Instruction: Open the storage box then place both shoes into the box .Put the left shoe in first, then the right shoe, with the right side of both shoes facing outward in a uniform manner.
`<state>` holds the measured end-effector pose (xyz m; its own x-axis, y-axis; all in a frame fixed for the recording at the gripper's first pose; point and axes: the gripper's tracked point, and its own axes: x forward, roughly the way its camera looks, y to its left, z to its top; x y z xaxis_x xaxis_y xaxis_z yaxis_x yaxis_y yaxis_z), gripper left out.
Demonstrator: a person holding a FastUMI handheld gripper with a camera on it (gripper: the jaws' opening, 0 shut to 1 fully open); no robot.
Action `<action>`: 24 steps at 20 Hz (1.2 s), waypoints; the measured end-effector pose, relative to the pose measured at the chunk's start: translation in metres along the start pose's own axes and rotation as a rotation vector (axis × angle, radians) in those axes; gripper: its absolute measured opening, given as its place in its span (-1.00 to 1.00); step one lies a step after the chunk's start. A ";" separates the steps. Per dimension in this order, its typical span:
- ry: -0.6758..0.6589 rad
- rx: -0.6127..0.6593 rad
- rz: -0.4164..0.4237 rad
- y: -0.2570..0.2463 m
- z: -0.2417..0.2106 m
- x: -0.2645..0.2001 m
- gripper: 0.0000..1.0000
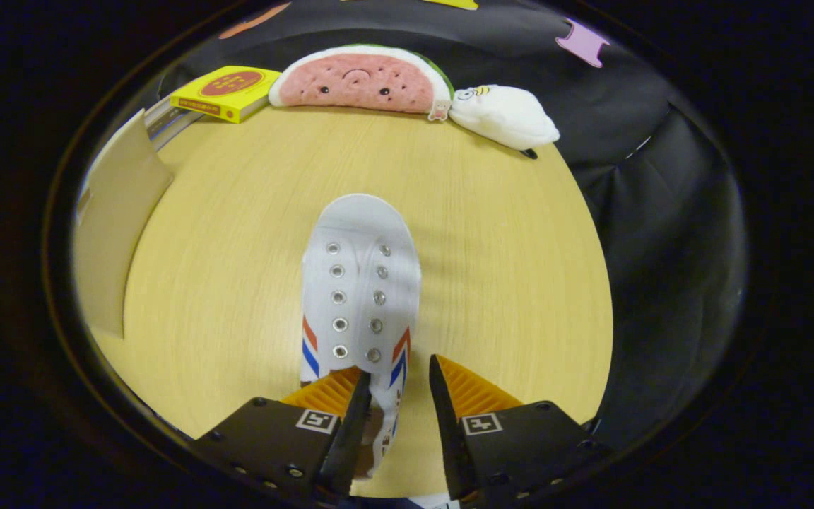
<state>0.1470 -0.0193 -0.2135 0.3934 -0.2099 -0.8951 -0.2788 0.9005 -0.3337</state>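
A white canvas shoe with metal eyelets and red and blue side stripes lies on the wooden table, its toe pointing away from me. My gripper is at the shoe's heel end. One finger sits at the shoe's opening, and the other finger stands outside the shoe's right wall with a small gap to it. That wall is between the fingers, and they are not pressed together on it. A beige flat panel that looks like part of the storage box stands to the left, beyond the shoe.
At the table's far edge lie a yellow flat box, a watermelon-slice plush and a white plush. Black cloth hangs past the table's right edge.
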 end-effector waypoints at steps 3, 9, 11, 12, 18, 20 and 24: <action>0.030 -0.010 0.068 0.008 0.000 0.003 -0.43; 0.012 0.100 0.113 0.000 -0.003 0.004 -0.98; 0.003 0.219 0.209 0.007 -0.003 0.001 -0.99; 0.011 0.293 0.287 0.014 -0.004 -0.002 -0.99; -0.053 0.407 0.493 0.033 -0.001 -0.041 -1.00; -0.059 0.415 0.491 0.038 0.001 -0.063 -1.00; -0.093 0.405 0.485 0.059 0.019 -0.108 -1.00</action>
<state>0.1050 0.0640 -0.1310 0.3849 0.2755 -0.8809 -0.0986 0.9612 0.2575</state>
